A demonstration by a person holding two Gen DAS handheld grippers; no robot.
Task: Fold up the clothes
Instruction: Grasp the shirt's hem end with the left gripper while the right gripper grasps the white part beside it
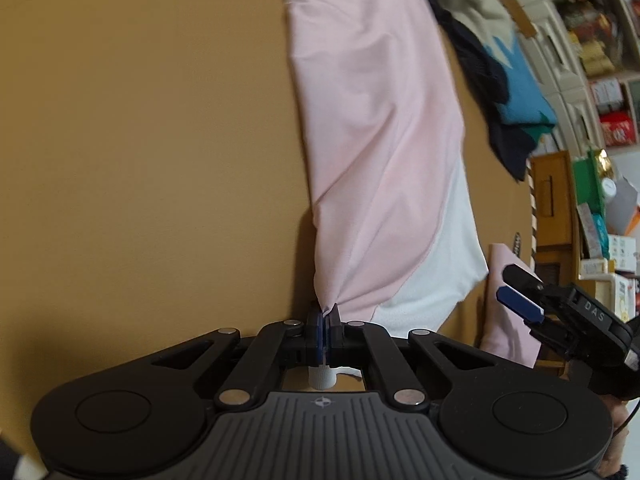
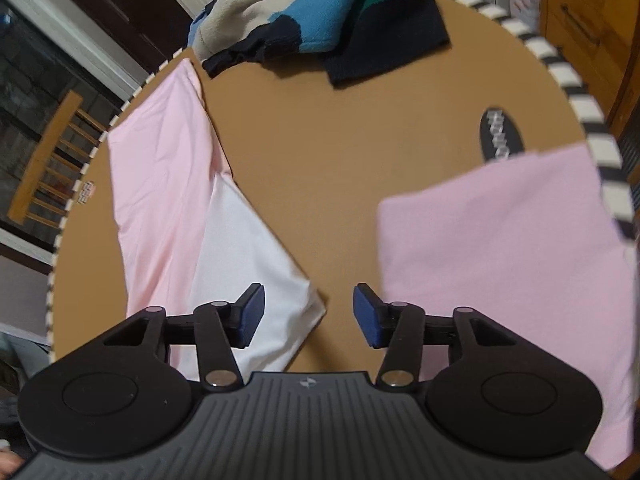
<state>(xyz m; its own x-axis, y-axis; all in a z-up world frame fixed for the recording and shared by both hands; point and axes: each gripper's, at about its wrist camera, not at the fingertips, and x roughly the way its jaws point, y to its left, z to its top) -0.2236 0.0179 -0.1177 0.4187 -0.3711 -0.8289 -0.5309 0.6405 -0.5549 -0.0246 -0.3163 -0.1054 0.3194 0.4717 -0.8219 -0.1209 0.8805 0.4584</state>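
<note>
Left gripper (image 1: 324,322) clenched on a bunched corner of the pink-and-white cloth (image 1: 372,140); fabric pulls into tight creases right at the pads, and the rest of the cloth runs away from the grip across the brown surface (image 1: 140,140). Right gripper (image 2: 309,312) released, jaws standing apart, nothing between them, blue pads (image 2: 252,312) clear of fabric. It hangs over bare surface between two pieces: the white corner of the pink-and-white cloth sits just under its left finger, and a folded pink cloth (image 2: 500,248) lies just beside its right finger, reaching to the striped rim of the surface (image 2: 592,140). In the left wrist view the right gripper shows at the right edge, near that white corner but not touching it. A pile of blue, beige, green and dark clothes (image 2: 320,12) sits at the far side of the surface, well apart from both grippers. A dark oval label (image 2: 500,136) on the surface is partly covered by the folded pink cloth. Shelves (image 1: 600,60) and a wooden chair (image 2: 48,156) in the background.
</note>
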